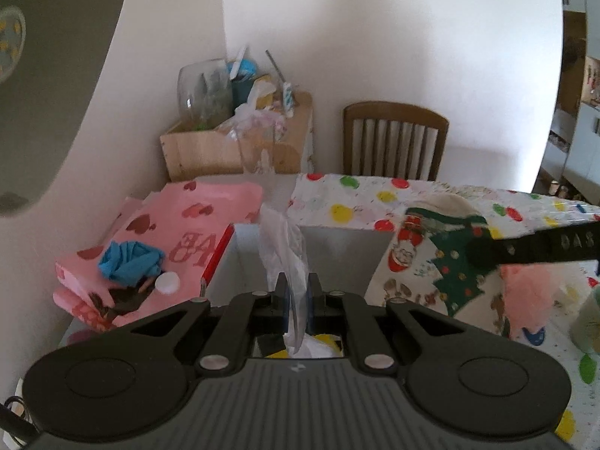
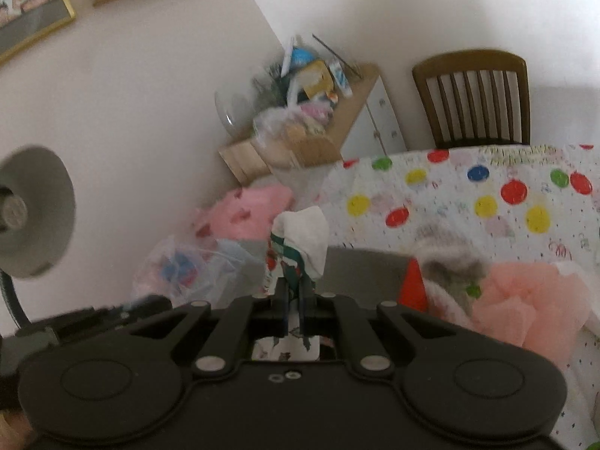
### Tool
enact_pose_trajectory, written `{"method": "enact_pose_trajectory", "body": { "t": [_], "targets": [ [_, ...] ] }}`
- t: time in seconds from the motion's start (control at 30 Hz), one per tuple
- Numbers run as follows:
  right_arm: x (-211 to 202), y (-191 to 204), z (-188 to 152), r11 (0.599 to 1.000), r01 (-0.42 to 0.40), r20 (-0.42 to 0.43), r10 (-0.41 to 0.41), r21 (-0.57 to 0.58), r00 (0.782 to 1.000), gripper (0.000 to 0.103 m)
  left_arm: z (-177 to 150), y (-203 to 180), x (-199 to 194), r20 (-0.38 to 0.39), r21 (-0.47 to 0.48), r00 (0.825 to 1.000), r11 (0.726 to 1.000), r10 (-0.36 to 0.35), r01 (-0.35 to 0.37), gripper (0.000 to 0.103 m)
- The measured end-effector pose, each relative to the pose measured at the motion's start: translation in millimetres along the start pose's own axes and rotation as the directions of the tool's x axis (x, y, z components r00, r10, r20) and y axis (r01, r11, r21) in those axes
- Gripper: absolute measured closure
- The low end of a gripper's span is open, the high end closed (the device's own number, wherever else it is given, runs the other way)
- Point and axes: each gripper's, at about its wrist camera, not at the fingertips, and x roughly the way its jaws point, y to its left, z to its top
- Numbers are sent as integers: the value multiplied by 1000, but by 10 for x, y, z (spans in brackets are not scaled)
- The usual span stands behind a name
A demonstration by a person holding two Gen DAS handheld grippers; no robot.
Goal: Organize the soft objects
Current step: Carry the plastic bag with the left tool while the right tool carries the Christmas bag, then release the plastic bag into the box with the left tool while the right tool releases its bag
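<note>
Plastic bag (image 1: 285, 258), clear and crumpled, is pinched in the closed left gripper (image 1: 296, 300) above the grey box (image 1: 337, 258), likely for sorting; right gripper (image 2: 294, 300) (also closed) lifts a Christmas-print cloth (image 2: 300, 240) beside that box.

A pink heart-printed bag (image 1: 180, 225), a white tablecloth (image 2: 450, 195) with coloured dots, a Christmas-print cloth (image 1: 431, 258).
</note>
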Motion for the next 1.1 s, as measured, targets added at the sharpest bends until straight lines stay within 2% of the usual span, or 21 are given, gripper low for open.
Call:
{"method": "enact_pose_trajectory", "body": {
  "t": [0.2,0.37,0.53,0.8,1.1],
  "targets": [
    [164,57,-115,995,46,-57,-51,-89,997,99,-70,36,212,-26,6,998,999,50,-50,94],
    [231,103,-139,987,73,-71,-84,-141,994,98,-96,91,396,-57,12,995,996,87,-87,94],
    [257,71,-132,983,113,-94,-127,-143,987,91,-106,144,593,-94,2,990,994,107,-107,94],
    [227,3,-131,983,125,-132,-143,-133,981,85,-166,74,748,-158,12,984,997,81,-80,94],
    [93,41,-130,983,99,-152,-122,-153,981,67,-154,-40,720,-196,-19,978,997,67,-72,93]
  ]
}}
